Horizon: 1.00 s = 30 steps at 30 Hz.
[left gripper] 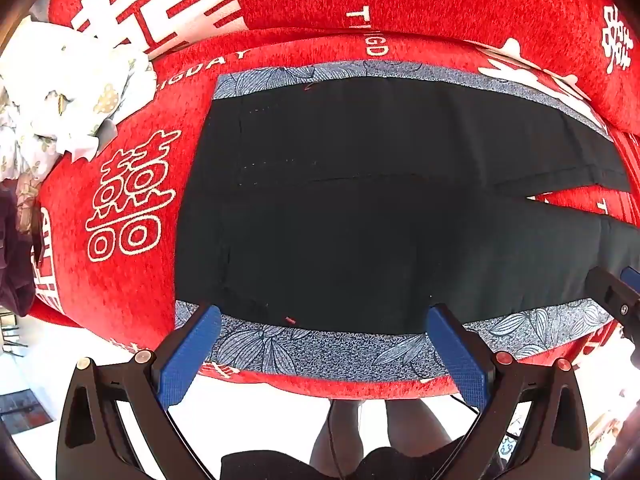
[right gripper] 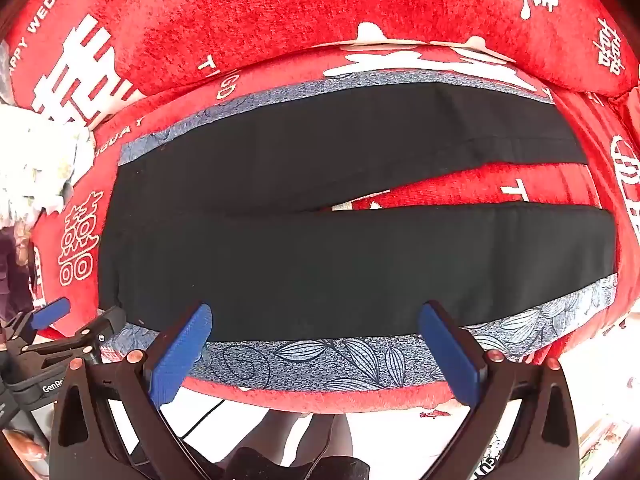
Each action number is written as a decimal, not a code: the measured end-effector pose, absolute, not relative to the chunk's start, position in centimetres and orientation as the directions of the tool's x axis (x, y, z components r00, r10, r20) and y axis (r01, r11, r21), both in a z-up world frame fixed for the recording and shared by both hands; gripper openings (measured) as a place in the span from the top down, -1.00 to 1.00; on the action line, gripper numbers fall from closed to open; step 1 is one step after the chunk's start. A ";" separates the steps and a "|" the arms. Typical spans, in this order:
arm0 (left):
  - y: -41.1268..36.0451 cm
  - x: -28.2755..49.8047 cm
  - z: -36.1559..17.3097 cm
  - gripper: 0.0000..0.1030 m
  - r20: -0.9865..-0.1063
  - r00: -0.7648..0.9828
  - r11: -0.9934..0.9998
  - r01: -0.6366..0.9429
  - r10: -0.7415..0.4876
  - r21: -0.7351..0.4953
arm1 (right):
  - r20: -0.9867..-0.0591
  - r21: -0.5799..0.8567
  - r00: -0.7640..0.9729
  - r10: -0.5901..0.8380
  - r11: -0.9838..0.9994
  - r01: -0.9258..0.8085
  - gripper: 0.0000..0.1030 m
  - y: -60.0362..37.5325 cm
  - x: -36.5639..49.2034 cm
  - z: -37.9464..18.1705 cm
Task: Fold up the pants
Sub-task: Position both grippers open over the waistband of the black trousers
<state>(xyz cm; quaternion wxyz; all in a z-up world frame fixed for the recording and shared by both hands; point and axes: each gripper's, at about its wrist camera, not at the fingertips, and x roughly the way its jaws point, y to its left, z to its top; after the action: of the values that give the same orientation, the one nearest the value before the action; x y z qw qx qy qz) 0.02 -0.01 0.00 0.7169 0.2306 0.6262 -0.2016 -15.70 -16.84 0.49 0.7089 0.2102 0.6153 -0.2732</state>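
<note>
Both wide-open, empty, the left gripper (left gripper: 324, 350) and right gripper (right gripper: 316, 346) hover above the near edge of the pants (right gripper: 320, 264), which lie lengthwise left-to-right.

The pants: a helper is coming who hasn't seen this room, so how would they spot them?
Find the red sofa cover with white lettering. Spread flat on it are the pants, legs parted in a narrow V. They alone are plain black, with a blue leaf-patterned strip down each outer edge.
</note>
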 end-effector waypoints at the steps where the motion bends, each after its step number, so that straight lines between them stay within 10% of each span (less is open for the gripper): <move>1: 0.0 0.0 0.0 -1.00 -0.991 0.135 0.811 0.579 0.001 0.080 | -0.987 -0.038 0.095 -0.129 0.762 0.646 -1.00 -16.8 -15.8 0.4; 30: 1.4 -0.1 -1.5 -1.00 -0.995 0.090 0.810 0.578 0.052 0.095 | -0.990 -0.032 0.084 -0.114 0.759 0.650 -1.00 -15.8 -16.2 -1.5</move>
<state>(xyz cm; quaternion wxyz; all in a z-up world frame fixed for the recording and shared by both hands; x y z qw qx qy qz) -0.07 1.37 -1.51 0.6970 0.2435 0.6476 -0.1888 -16.17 -15.84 -1.46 0.7039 0.2160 0.6199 -0.2713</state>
